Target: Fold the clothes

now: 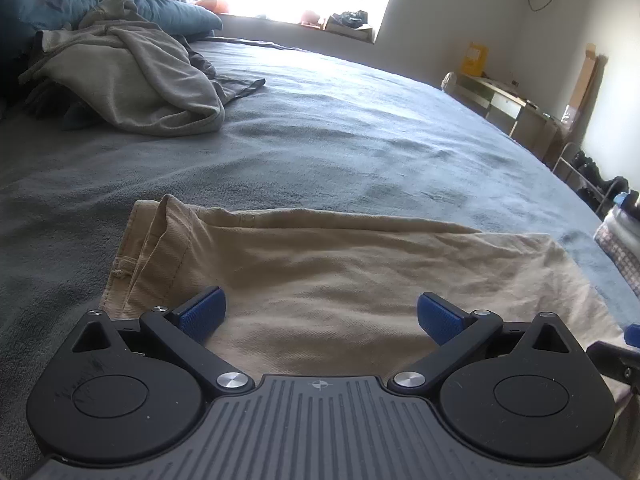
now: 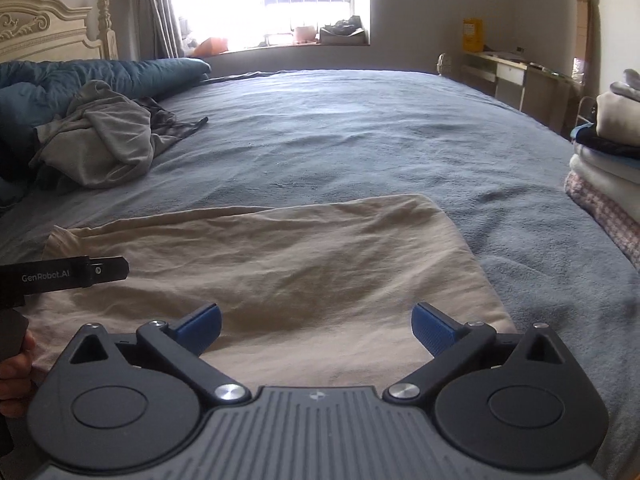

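Left wrist view first: far left of the beige trousers [image 1: 320,280], a rumpled heap of grey clothes [image 1: 132,80] on the blue-grey bed cover [image 1: 360,128], backed by a teal duvet [image 1: 60,4]. Beige trousers folded and lying flat on the cover, waistband end with its belt loop toward the left, smooth fold edge toward the right. Left gripper [image 1: 320,316] poised just over the near edge of the trousers, blue pads [image 1: 202,312] spread wide apart, nothing pinched between them, only cloth showing beneath the gap. Beyond the trousers, a bright window and a cluttered sill; off to the right of them, a desk [image 1: 508,100] against the wall.

Right wrist view now: left of the trousers [image 2: 280,272], the grey heap [image 2: 100,140] again, with a cream headboard [image 2: 48,28] behind it. Left gripper's black finger [image 2: 100,272] reaching in from the left edge over the trousers' left end, a hand [image 2: 16,376] just below it. Right gripper [image 2: 316,324] low over the near edge of the trousers, jaws wide apart and gripping nothing. Right of the trousers, well apart, a stack of folded clothes [image 2: 608,160] at the bed's edge.
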A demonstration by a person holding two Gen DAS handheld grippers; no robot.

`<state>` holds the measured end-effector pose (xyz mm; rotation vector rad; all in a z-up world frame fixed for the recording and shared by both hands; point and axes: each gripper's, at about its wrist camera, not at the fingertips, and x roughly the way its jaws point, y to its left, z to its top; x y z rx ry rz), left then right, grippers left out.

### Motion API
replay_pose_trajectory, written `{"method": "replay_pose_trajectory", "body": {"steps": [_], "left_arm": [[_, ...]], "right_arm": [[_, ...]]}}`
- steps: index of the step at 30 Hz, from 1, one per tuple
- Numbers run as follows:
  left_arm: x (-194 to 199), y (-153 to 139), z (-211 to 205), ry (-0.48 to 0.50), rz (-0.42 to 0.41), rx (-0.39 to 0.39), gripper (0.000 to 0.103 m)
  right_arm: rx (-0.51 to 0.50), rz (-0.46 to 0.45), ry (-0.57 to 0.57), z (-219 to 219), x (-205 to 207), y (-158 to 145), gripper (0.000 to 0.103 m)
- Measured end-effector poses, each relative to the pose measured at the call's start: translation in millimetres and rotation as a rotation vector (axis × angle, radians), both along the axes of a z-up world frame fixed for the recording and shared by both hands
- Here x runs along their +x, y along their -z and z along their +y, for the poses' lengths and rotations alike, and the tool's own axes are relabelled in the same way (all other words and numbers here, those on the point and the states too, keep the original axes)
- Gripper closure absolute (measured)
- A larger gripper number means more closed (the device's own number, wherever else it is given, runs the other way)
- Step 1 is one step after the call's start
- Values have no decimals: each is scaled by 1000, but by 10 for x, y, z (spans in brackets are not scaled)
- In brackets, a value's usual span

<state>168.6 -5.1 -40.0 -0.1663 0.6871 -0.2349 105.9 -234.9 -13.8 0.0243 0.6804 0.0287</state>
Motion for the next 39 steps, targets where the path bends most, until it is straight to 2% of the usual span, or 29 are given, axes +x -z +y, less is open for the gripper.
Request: {"method": "replay_pose_trajectory", "body": {"steps": [3, 7, 14, 17, 22, 28, 31, 33, 34, 36, 39], "left_arm": [[6, -3, -14, -4, 5, 1, 0], [8, -5, -31, -6, 10, 12, 0], [-12, 2, -63, 1, 2, 45, 0], [-10, 5, -67, 3, 2, 49, 0], [-16, 6, -47, 2, 3, 37, 0], [-19, 8, -65, 2, 2, 43, 0], [-24, 14, -79, 3, -3, 54, 0], [-27, 20, -88, 4, -8, 62, 0], [-31, 24, -88, 5, -11, 64, 0], [-41, 30, -84, 6, -17, 65, 0], [-54, 37, -72, 10, -25, 63, 0]], "right_arm": [[-44, 0, 9, 27, -7, 27, 0], [-200, -21, 31, 172, -14, 70, 0], [-317, -59, -20, 288, 5, 35, 0], [-303, -88, -56, 262, 11, 3, 0], [-292, -148, -51, 209, 19, -36, 0], [-226, -131, -60, 144, 83, 9, 0], [-198, -126, -62, 126, 113, 39, 6], [-179, -116, -53, 111, 114, 66, 23], [-166, -108, -51, 102, 119, 90, 26], [-138, -96, -47, 81, 120, 145, 40], [-129, -87, -48, 69, 95, 284, 40]]}}
